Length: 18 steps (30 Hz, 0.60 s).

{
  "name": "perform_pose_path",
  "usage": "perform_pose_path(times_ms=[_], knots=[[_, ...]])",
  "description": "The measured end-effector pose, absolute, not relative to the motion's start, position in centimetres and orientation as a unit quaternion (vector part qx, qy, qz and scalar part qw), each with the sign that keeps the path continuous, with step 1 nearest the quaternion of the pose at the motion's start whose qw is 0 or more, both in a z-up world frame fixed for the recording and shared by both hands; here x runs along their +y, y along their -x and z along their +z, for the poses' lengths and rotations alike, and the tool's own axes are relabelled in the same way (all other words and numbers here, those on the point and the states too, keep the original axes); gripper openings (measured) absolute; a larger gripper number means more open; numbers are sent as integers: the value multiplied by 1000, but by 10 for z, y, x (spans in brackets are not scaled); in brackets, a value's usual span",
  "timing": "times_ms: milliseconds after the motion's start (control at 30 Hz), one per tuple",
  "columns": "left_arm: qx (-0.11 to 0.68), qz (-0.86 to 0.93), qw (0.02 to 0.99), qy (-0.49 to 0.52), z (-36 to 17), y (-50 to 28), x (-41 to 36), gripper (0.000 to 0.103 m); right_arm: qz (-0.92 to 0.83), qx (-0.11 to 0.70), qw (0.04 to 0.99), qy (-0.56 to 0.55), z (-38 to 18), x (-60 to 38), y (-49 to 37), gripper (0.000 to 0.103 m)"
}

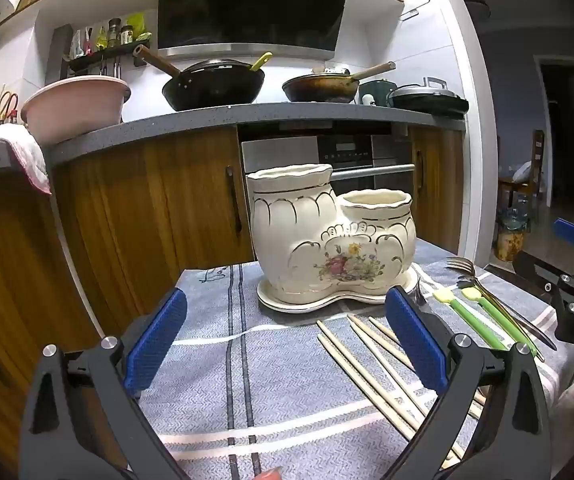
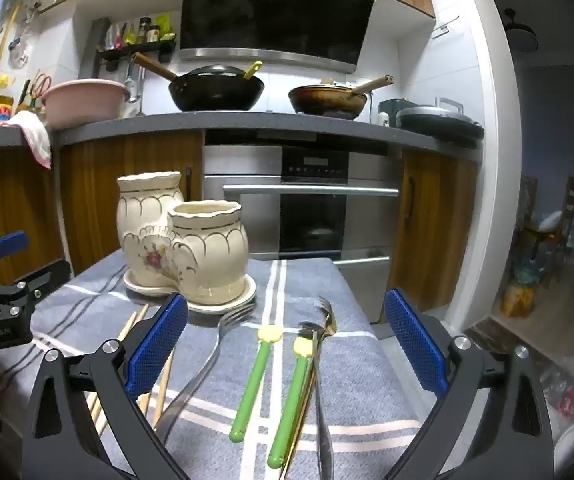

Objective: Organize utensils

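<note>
Both sets of jaws are spread as wide as they go and gripping nothing, so you're at the very start: all the utensils lie loose on the striped cloth (image 2: 327, 280) over the bench. Your right gripper (image 2: 287, 344) hangs just above the two green-handled pieces (image 2: 253, 384), with a silver fork (image 2: 207, 360) to its left and a gold one (image 2: 329, 320) tangled up with a dark-handled piece on the right. Your left gripper (image 1: 287, 344) sits over bare cloth, the chopsticks (image 1: 371, 364) fanned out just past its right finger.

My take: go for one piece at a time. The left green one lies apart from the rest, so it's the easy first grab. Take it mid-handle so it doesn't tip, lift it clear, then drop it end-first into the vase (image 2: 207, 248), the twin-pot holder sitting at the far side of the cloth. Leave the tangled pair for later, and watch you don't drag the fork along.
</note>
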<state>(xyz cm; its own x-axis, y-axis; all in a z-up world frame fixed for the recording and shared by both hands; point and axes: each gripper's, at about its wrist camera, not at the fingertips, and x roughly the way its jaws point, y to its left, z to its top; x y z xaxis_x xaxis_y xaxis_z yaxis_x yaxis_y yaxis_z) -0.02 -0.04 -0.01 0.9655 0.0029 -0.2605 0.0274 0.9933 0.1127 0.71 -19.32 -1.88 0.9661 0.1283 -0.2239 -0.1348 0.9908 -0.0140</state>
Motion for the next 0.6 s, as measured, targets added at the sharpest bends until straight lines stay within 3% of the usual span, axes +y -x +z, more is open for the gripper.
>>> perform_pose_path(times_ms=[600], knots=[[132, -5, 989, -62, 1, 2, -2, 98, 66, 118, 991, 8, -21, -194, -9, 98]])
